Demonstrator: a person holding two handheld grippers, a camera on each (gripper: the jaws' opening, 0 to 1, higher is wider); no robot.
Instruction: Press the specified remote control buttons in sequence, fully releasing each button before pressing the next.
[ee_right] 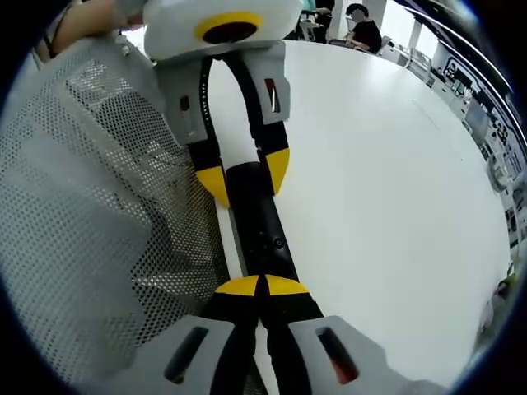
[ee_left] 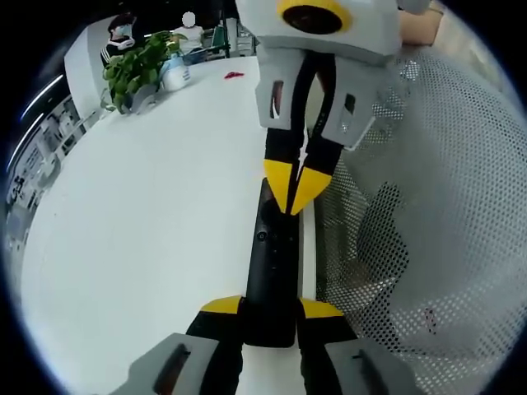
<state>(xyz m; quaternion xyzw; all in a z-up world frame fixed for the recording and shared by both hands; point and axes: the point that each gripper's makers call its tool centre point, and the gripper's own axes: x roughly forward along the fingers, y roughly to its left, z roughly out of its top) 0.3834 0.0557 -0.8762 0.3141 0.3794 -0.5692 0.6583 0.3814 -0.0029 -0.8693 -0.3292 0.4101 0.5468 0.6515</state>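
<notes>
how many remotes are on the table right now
1. A long black remote control lies on the white table, beside a white mesh basket. The left gripper clamps one end; the right gripper's shut tips press on its top. More could be hidden behind the basket.

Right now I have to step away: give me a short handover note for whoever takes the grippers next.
Left gripper: jaws shut on one end of the black remote, steadying it.
Right gripper: jaws shut together, yellow tips on the remote's face near its other end, at or just over a button; actual contact cannot be told.
The remote lies on the white table, beside a white mesh basket.
Done: remote held, a press under way.
Left: release fully, then go on with the sequence. How many presses are made cannot be told.
</notes>
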